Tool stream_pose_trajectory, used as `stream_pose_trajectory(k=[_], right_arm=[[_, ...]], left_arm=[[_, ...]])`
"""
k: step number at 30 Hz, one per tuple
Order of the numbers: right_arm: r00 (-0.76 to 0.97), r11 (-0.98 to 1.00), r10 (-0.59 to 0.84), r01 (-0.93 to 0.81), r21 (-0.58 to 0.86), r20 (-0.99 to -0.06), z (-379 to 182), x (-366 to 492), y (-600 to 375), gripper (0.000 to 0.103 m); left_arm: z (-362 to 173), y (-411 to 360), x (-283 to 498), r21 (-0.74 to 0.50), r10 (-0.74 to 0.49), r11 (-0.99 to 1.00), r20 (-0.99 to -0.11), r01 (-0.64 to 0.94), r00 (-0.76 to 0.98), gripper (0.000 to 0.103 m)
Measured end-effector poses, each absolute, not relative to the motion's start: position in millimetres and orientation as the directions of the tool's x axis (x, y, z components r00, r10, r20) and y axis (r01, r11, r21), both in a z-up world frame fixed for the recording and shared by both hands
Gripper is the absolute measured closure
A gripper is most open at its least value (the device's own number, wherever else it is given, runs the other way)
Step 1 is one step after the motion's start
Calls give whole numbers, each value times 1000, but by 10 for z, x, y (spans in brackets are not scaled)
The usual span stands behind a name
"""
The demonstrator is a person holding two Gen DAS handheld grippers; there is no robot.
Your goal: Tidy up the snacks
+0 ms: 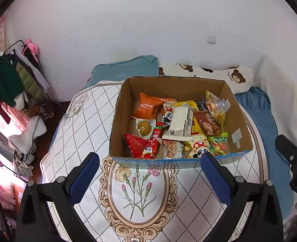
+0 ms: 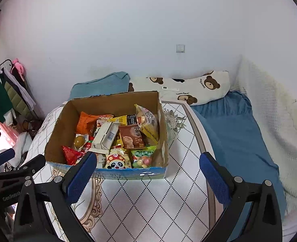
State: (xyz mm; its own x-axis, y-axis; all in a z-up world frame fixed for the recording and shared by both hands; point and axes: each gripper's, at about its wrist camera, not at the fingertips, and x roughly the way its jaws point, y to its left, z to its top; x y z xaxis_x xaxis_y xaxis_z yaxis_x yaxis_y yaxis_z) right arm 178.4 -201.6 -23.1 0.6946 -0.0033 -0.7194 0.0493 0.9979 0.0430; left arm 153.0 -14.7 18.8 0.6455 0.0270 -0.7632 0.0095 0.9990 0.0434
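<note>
Holding roughly a dozen snack packets, one cardboard box [image 1: 174,84], two claws spread wide.

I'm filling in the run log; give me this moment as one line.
left gripper: open, empty | right gripper: open, empty | snacks: all in cardboard box | box on table

A round table [image 1: 84,121] with a diamond-and-flower patterned top stands beside a bed with a blue sheet [image 2: 235,133]. A teal pillow [image 1: 126,68] and a bear-print pillow [image 2: 201,88] lie against the white wall, which carries a switch [image 2: 180,48]. A clothes rack [image 1: 13,72] hung with garments stands at left.
</note>
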Motion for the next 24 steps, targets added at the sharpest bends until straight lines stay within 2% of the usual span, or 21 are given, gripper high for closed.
stream_pose_trajectory(k=[24], right_arm=[[686, 999, 6, 33, 39, -727, -303, 1803, -1990, 0]], left_arm=[[166, -143, 1577, 42, 22, 999, -769, 15, 639, 0]])
